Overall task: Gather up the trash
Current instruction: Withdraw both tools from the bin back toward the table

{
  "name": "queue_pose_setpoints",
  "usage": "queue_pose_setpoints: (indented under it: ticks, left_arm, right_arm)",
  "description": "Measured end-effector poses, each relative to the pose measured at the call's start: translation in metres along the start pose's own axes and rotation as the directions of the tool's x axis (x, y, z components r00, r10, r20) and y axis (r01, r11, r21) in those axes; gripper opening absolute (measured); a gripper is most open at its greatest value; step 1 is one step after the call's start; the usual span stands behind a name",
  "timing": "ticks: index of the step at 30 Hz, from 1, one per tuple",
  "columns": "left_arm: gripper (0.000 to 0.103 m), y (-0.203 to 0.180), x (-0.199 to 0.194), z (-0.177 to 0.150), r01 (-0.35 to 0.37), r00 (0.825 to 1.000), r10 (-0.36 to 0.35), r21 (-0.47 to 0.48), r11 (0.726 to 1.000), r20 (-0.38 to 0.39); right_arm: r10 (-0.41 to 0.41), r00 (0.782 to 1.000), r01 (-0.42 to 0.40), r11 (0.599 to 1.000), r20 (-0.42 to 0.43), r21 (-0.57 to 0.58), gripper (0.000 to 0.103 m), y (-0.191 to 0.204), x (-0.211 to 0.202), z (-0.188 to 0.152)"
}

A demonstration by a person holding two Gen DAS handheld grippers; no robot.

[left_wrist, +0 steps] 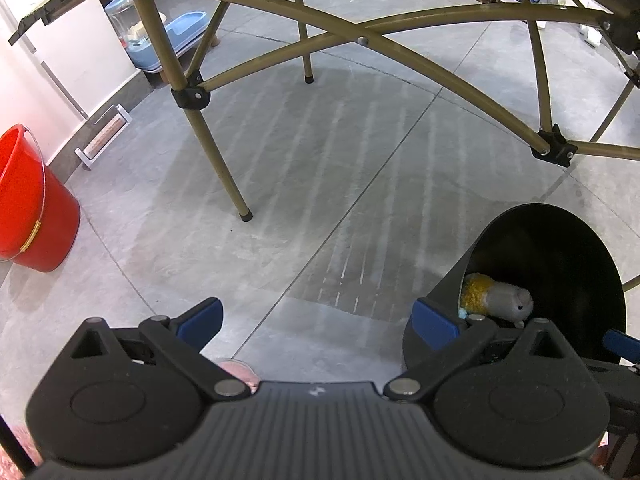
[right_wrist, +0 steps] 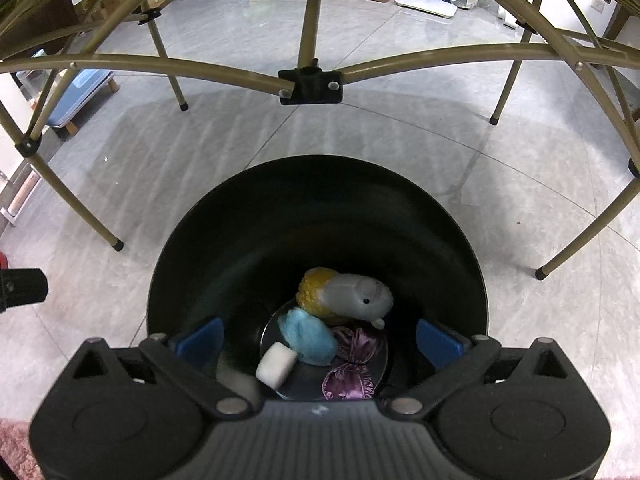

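My right gripper [right_wrist: 318, 338] has its jaws spread wide and holds nothing; it hangs directly over the mouth of the black trash bin [right_wrist: 452, 240], whose round rim fills the lower centre of the right wrist view. Between the blue pads, down at the bin's bottom, I see a grey-and-yellow plush toy [right_wrist: 348, 294], a blue fluffy wad [right_wrist: 308, 340], a white block [right_wrist: 276, 368] and a purple ribbon bow [right_wrist: 354, 364], all touching in one heap. The plush lies tilted, its long axis running from upper left to lower right of the frame, face toward the right pad.

My left gripper [left_wrist: 318, 326] is also wide open and empty, over bare floor [left_wrist: 280, 200]. In its view the bin sits at lower right, just beside the right pad, the plush showing inside.

Outward, tan folding-table legs [left_wrist: 218, 160] and crossbars arch over both views, with open floor between them. A red bucket [left_wrist: 32, 204] stands at the left edge of the left wrist view.
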State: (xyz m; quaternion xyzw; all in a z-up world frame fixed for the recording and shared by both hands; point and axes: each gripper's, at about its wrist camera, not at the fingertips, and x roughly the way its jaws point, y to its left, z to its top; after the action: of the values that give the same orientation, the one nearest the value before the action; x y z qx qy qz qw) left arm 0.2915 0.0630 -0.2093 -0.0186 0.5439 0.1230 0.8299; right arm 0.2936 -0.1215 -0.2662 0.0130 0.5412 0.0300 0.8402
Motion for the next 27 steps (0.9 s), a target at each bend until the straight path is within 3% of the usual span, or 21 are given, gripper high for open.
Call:
queue_pose_setpoints:
  ticks: [9, 16, 21, 27]
  left_arm:
    - [0.103, -0.001, -0.013, 0.0, 0.024, 0.999, -0.024, -0.008, 1.0, 0.042]
    - [0.103, -0.008, -0.032, 0.002, 0.057, 0.991, -0.056, -0.003, 0.998, 0.122]
    - [0.103, -0.015, -0.047, 0.003, 0.07, 0.979, -0.07, 0.005, 0.998, 0.194]
    - [0.103, -0.027, -0.066, 0.007, 0.084, 0.962, -0.085, 0.014, 0.996, 0.26]
  right_arm:
    - [-0.006, 0.998, 0.006, 1.0, 0.056, 0.007, 0.103, -0.006, -0.017, 0.002]
    - [-0.01, 0.98, 0.003, 0.999, 0.197, 0.034, 0.103, -0.027, -0.054, 0.007]
    - [-0.017, 0.948, 0.003, 0.999, 0.318, 0.043, 0.103, -0.044, -0.085, 0.007]
    - [-0.039, 0.873, 0.02, 0.999, 0.486, 0.044, 0.103, -0.061, -0.124, 0.007]
